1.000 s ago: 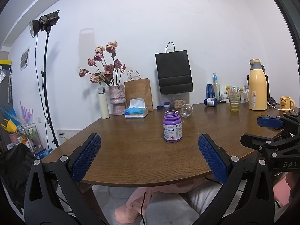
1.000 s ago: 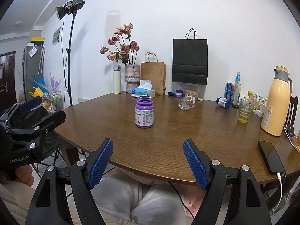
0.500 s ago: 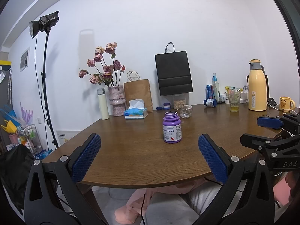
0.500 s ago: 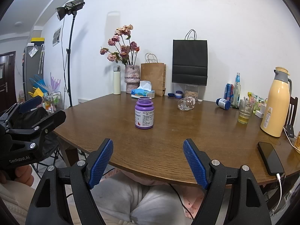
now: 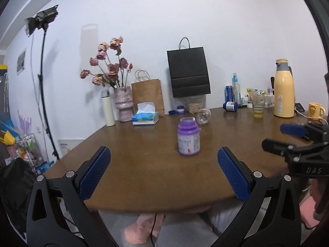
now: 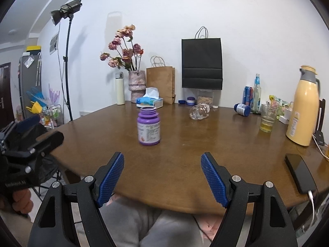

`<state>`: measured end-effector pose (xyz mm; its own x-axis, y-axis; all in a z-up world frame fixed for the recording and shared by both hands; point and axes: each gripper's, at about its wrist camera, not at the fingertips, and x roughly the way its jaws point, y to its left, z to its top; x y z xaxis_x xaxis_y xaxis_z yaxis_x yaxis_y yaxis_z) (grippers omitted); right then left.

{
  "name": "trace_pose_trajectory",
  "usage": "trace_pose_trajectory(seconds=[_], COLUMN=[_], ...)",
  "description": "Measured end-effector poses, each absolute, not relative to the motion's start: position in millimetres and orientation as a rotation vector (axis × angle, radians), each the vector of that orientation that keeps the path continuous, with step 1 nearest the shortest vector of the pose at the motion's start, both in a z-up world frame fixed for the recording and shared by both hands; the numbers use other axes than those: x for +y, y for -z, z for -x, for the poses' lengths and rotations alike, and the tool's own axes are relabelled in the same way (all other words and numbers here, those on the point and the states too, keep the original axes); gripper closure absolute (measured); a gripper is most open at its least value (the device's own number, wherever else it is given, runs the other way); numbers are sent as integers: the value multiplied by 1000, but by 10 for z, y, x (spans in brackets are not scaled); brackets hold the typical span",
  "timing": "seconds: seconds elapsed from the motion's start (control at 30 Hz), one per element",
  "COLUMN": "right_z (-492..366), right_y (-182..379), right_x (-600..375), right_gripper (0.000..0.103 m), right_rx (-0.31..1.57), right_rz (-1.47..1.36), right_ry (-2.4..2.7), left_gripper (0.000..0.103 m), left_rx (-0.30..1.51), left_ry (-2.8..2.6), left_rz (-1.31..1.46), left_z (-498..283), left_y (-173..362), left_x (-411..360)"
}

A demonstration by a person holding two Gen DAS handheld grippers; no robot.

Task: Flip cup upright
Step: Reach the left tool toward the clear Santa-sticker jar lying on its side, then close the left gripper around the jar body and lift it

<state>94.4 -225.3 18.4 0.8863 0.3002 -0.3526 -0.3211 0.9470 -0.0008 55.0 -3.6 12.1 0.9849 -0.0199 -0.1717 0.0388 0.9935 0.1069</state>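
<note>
A clear glass cup (image 6: pixel 199 112) lies on its side on the brown table (image 6: pixel 185 154), past the middle; it also shows in the left wrist view (image 5: pixel 203 116). My left gripper (image 5: pixel 163 175) is open and empty at the table's near edge, far short of the cup. My right gripper (image 6: pixel 162 178) is open and empty, also at the near edge. Each gripper shows at the side of the other's view: the right one (image 5: pixel 296 138) and the left one (image 6: pixel 28 135).
A purple lidless bottle (image 6: pixel 148 126) stands upright between my grippers and the cup. A drinking glass (image 6: pixel 268 118), yellow thermos (image 6: pixel 304 108), phone (image 6: pixel 300 173), blue bottle (image 6: pixel 242 109), tissue box (image 6: pixel 150 100), vase, and paper bags line the back and right.
Both grippers have crept slightly forward toward the table. Nothing on the table has moved.
</note>
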Motion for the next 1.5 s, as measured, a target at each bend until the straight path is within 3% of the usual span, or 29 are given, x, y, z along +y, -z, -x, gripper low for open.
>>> trace_pose_trajectory(seconds=[0.33, 0.47, 0.53, 0.57, 0.6, 0.67, 0.8, 1.07, 1.1, 1.23, 1.33, 1.5], right_z=[-2812, -3606, -4093, -4276, -4454, -4921, -5412, -5823, -5830, -5820, -5823, -5707], right_y=[-546, -649, -609, -573, -523, -380, -124, 313, 312, 254, 222, 78], right_x=[-2589, -2824, -2877, -2894, -2909, -2936, -3000, -3263, -3273, -3402, -3423, -3420], right_gripper=[21, 22, 32, 46, 53, 57, 60, 60, 60, 60, 60, 60], right_rx=[473, 552, 627, 657, 688, 754, 814, 907, 914, 885, 874, 840], right_rz=[-14, -74, -70, -65, -60, -58, -78, -192, -187, -219, -206, -203], right_ry=[-393, -413, -417, -397, -381, -384, -385, -375, -368, -355, -325, -313], left_gripper=[0, 0, 0, 0, 0, 0, 0, 3, 5, 43, 45, 46], left_rx=[401, 610, 776, 834, 853, 897, 1026, 1104, 1109, 1201, 1278, 1152], left_ry=[281, 325, 404, 431, 412, 386, 387, 459, 457, 400, 372, 372], left_rz=[-99, -197, -287, -314, -316, -318, -290, -246, -245, -278, -270, -299], left_z=[-2448, -3486, -3996, -4244, -4411, -4786, -5424, -6149, -6187, -6367, -6438, -6284], left_y=[-850, -1048, -978, -919, -865, -719, -280, 149, 173, 379, 567, 351], left_x=[-375, -684, -914, -1013, -1066, -1210, -1456, -1740, -1761, -1822, -1836, -1837])
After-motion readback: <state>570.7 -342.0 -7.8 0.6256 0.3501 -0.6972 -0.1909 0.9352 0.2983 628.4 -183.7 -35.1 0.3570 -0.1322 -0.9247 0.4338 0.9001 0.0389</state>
